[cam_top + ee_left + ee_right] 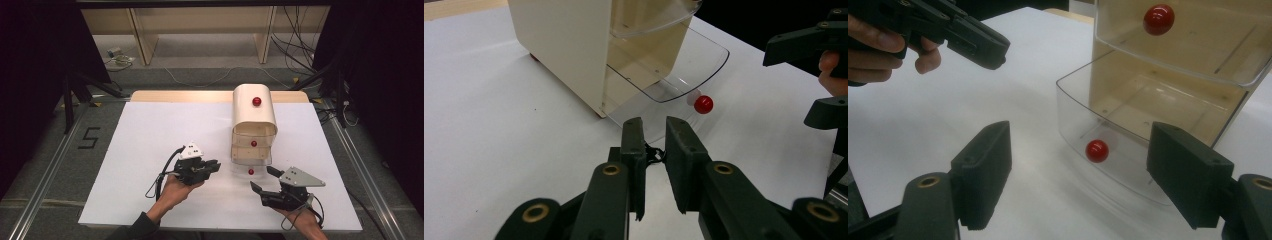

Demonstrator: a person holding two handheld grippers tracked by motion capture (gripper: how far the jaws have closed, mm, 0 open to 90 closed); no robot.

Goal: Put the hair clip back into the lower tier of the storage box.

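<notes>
2 grippers, red knob btwn right fingers, untouched

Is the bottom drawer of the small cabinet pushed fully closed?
No, the bottom drawer is pulled out, its red knob well ahead of the upper drawer.

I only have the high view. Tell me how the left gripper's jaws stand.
Observer: In the left gripper view, the left gripper is shut, with nothing between its jaws.
Operator: Now report the bottom drawer.
Observer: The right gripper view shows the bottom drawer pulled out, with no loose item visible inside it.
Operator: Give me the right gripper.
Observer: The right gripper is open. In its own view the drawer's red knob appears between the jaws, farther off and untouched.
</notes>
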